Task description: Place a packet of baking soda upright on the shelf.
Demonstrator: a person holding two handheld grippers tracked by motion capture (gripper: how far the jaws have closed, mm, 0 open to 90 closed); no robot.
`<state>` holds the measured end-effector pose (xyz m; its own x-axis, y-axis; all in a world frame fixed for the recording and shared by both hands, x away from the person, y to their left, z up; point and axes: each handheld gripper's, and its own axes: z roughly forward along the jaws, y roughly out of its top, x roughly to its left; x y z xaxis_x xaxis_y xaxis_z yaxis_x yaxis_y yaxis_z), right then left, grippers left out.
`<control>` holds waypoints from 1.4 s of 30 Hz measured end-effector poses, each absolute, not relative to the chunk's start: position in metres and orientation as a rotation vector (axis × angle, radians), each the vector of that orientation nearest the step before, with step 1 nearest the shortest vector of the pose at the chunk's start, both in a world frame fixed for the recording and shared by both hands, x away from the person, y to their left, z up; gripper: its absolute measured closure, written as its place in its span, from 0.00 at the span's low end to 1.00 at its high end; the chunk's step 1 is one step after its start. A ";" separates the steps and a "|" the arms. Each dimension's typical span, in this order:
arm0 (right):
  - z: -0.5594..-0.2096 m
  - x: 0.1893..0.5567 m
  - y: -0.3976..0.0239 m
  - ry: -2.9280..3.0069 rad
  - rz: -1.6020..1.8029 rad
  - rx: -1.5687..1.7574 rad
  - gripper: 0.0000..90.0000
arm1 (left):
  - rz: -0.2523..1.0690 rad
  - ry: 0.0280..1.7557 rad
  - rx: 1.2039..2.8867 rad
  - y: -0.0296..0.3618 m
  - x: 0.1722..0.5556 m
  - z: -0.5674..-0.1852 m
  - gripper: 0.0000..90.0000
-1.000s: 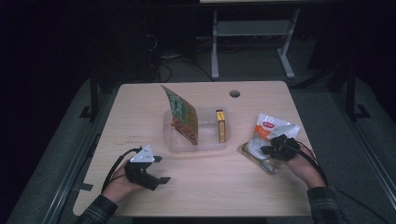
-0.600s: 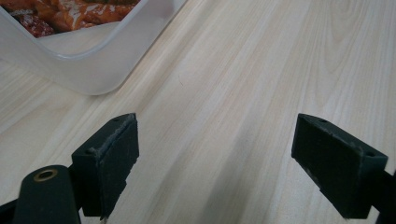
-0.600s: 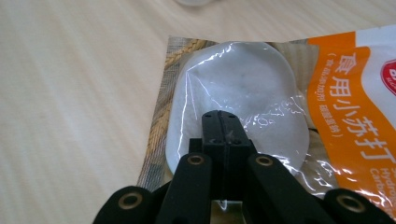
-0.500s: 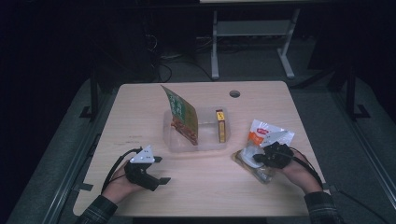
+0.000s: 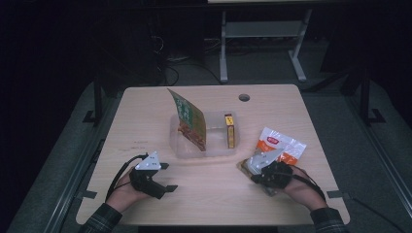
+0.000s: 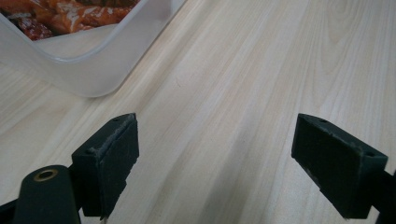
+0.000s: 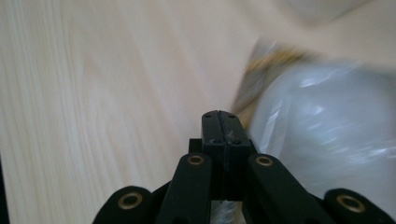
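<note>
A white and orange snack bag (image 5: 282, 145) lies on the wooden table (image 5: 145, 116) at the right. My right gripper (image 5: 256, 170) sits at its near left end, jaws pressed together with a sliver of the bag's edge pinched between them. In the right gripper view the bag (image 7: 327, 140) bulges, blurred, just right of the right gripper (image 7: 220, 126). My left gripper (image 5: 167, 176) rests on the table at the near left, open. In the left gripper view, bare wood lies between the jaws of the left gripper (image 6: 215, 154).
A clear plastic container (image 5: 214, 148) stands mid-table, its corner (image 6: 93, 70) just beyond the left jaws. A green food packet (image 5: 187, 119) leans upright in it, and a narrow yellow box (image 5: 229, 130) stands at its right side. A cable hole (image 5: 244, 97) lies at the far edge.
My right gripper has slid left along the table toward the container, and the snack bag has moved with it. The left gripper has stayed where it was.
</note>
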<state>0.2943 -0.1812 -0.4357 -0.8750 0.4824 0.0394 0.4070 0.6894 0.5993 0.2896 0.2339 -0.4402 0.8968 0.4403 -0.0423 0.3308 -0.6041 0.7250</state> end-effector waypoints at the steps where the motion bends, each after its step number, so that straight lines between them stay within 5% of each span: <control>1: -0.436 0.294 -0.181 2.775 0.940 0.734 1.00 | 0.179 0.549 2.270 0.234 0.290 -0.440 0.16; 15: -0.438 0.307 -0.210 2.726 0.946 0.848 1.00 | 0.180 0.543 2.279 0.233 0.290 -0.440 0.16; 42: -0.443 0.288 -0.107 2.872 1.082 0.468 1.00 | 0.154 0.524 2.284 0.227 0.287 -0.441 0.16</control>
<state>0.2879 -0.1075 -0.4426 -0.9539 0.2917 0.0702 0.2655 0.7118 0.6503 0.2867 0.2274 -0.4413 0.9081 0.4158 -0.0502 0.3221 -0.6169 0.7181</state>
